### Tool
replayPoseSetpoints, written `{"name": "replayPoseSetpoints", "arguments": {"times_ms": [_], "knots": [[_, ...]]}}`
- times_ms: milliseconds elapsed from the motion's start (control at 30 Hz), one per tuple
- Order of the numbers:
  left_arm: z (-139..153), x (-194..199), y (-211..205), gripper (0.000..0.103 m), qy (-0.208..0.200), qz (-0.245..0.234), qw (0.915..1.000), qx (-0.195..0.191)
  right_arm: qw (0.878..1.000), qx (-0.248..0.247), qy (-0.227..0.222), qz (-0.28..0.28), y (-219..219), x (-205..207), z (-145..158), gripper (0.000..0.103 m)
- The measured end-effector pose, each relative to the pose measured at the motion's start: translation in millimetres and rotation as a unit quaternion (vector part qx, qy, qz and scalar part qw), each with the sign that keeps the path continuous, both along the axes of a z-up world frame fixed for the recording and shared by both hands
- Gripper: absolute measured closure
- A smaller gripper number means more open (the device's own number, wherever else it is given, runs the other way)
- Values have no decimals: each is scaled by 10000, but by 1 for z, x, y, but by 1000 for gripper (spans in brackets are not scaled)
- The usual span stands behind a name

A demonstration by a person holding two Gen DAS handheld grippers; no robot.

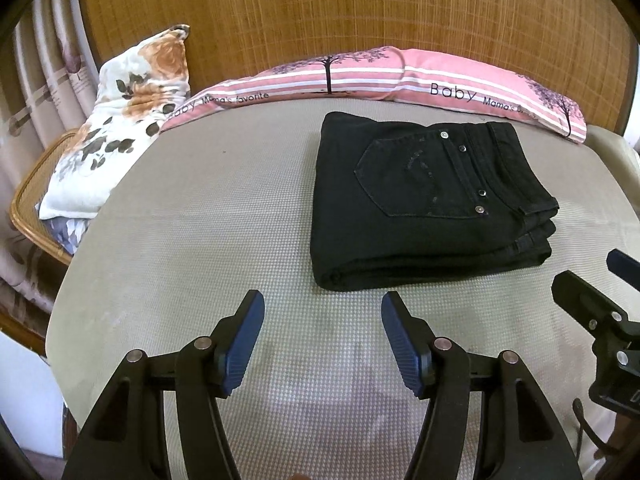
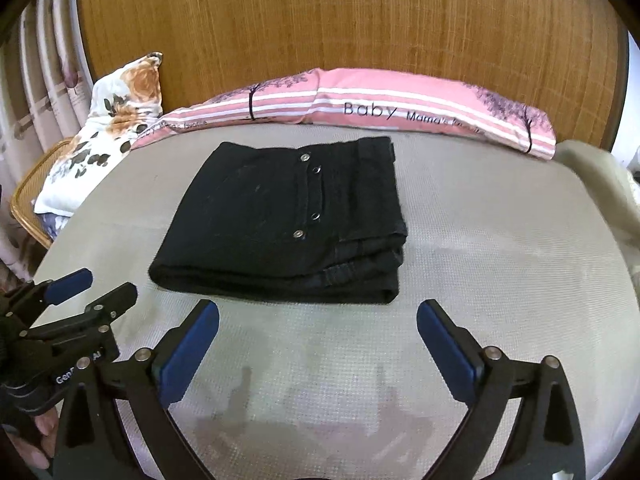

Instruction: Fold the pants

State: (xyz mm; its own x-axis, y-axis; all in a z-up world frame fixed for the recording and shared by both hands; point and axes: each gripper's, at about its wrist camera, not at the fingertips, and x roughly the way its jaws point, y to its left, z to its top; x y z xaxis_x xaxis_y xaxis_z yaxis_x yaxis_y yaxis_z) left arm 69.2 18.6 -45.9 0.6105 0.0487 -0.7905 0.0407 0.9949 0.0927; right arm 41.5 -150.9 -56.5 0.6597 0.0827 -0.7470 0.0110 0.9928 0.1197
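Black jeans [image 1: 424, 204] lie folded into a compact rectangular stack on the grey-beige mattress [image 1: 200, 220], back pocket and metal rivets facing up. They also show in the right wrist view [image 2: 280, 224]. My left gripper [image 1: 322, 312] is open and empty, hovering just in front of the near edge of the stack. My right gripper [image 2: 318, 320] is open and empty, also just in front of the stack's near edge. The right gripper shows at the right edge of the left wrist view [image 1: 600, 280]. The left gripper shows at the left of the right wrist view [image 2: 92, 292].
A pink striped "Baby" pillow [image 1: 400, 72] lies along the wooden headboard [image 1: 320, 12] behind the jeans. A floral pillow [image 1: 132, 120] leans at the back left over a rattan chair [image 1: 28, 200]. Curtains [image 1: 40, 60] hang at far left.
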Motion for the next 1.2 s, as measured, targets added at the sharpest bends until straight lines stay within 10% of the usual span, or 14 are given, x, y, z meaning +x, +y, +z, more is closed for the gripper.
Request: {"name": "replayPoseSetpoints", "arguments": {"times_ms": [1200], "knots": [[-4,-3,-7,41,26,-83,9999,103,9997,-128,196,-29,-1,4,-9,5]]}}
